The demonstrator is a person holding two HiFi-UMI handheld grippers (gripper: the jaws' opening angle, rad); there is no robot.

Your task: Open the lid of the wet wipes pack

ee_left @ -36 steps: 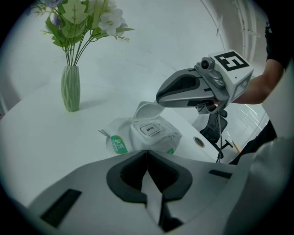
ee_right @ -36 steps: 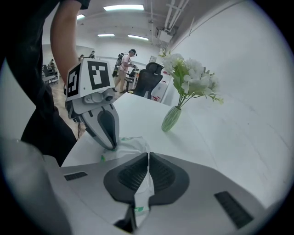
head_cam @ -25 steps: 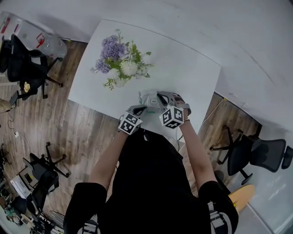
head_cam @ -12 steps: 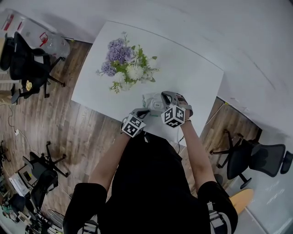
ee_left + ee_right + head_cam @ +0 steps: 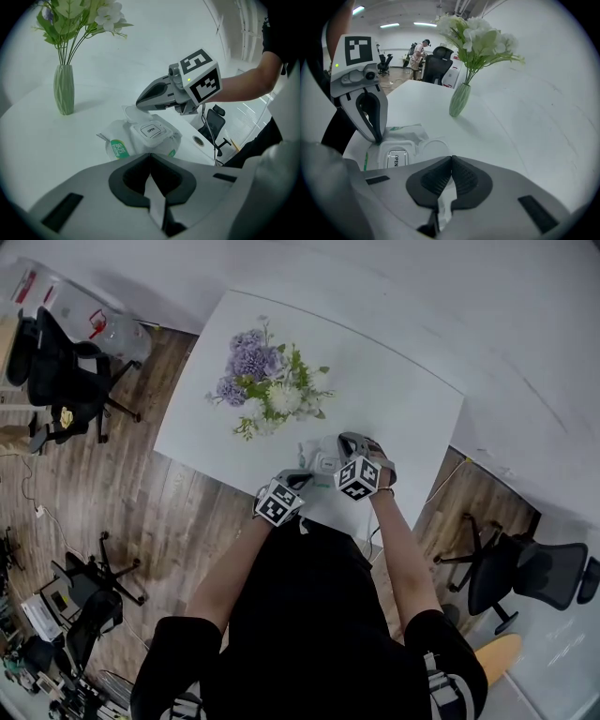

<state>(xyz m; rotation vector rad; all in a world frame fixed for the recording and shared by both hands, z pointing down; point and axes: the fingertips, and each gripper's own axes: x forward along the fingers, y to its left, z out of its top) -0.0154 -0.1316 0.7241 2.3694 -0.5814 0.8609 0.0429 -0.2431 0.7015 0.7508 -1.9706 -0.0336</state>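
Observation:
The white wet wipes pack (image 5: 317, 463) lies near the table's front edge, between both grippers. In the left gripper view the pack (image 5: 123, 145) shows its round lid (image 5: 131, 113) flipped back and an "OPEN" sticker (image 5: 151, 130) over the opening. My right gripper (image 5: 138, 102) hangs shut, its tip just over that lid. In the right gripper view the lid (image 5: 432, 148) lies open beside the sticker (image 5: 395, 159), and my left gripper (image 5: 377, 138) is shut, its tip down on the pack's far corner. Nothing shows between my own jaws in either view.
A green vase (image 5: 63, 89) of purple and white flowers (image 5: 267, 381) stands further back on the white table (image 5: 403, 399). Office chairs (image 5: 525, 568) stand on the wooden floor at the right and at the far left (image 5: 56, 371). A wall runs behind the table.
The head view has shifted a little, so the table sits further right. Both grippers stay at the pack; the right one has drawn slightly back.

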